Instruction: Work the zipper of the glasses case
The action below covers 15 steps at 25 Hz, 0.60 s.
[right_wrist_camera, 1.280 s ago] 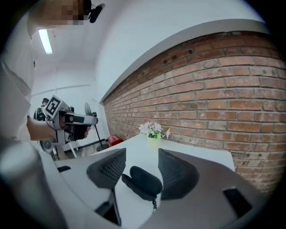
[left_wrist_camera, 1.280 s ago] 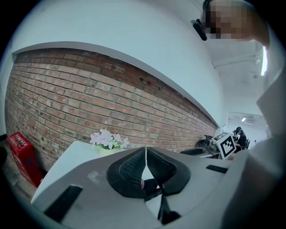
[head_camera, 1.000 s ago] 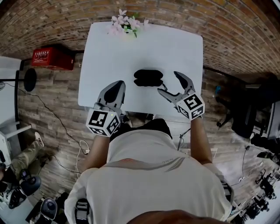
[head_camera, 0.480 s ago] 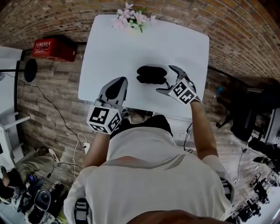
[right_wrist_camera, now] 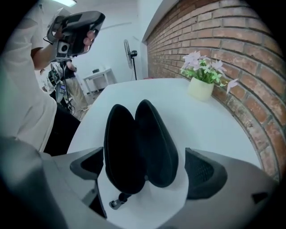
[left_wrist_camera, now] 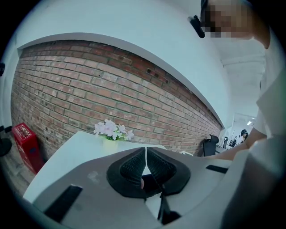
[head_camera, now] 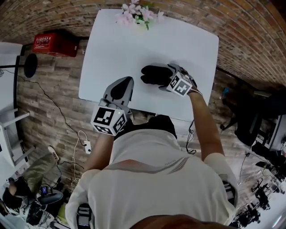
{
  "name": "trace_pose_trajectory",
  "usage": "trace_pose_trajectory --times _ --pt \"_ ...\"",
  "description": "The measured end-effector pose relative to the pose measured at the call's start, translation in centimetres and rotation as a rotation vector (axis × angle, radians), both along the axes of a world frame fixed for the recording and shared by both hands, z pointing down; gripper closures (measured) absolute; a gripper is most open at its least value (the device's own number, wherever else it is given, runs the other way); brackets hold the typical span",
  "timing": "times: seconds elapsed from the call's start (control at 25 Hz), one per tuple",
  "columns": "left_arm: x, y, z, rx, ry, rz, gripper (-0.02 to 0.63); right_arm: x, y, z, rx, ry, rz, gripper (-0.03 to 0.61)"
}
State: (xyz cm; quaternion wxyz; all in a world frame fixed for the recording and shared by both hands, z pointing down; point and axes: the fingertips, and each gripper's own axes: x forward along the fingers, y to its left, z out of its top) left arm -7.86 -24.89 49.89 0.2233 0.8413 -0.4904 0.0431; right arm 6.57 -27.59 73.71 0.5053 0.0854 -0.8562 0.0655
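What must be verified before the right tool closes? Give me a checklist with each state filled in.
1. The right tool open wide: ok.
2. The black oval glasses case between its jaws, pads clear of it: ok.
3. The dark zipper pull in view at the case's near end: ok.
4. Zipper closed: not ok, halves gape apart.
5. The left tool steadying the case: not ok, shut, empty, away from it.

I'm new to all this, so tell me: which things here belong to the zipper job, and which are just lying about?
Job: glasses case, its zipper pull, right gripper with jaws open either side of the case, left gripper, table.
Lying about: flowers, red box, fan.
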Motion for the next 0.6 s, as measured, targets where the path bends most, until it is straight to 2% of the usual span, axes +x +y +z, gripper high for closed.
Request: trace_pose_trajectory --times 0.24,0.6 --pt "-0.3 0.3 0.5 -0.019 0.005 -0.005 0.592 -0.1 0.5 1.3 -0.033 0.029 -0.035 -0.013" --pt "-0.9 0.1 0.6 -0.022 0.016 -0.005 0.592 -0.1 -0.1 -0.6 0.012 -0.003 -0.001 0.214"
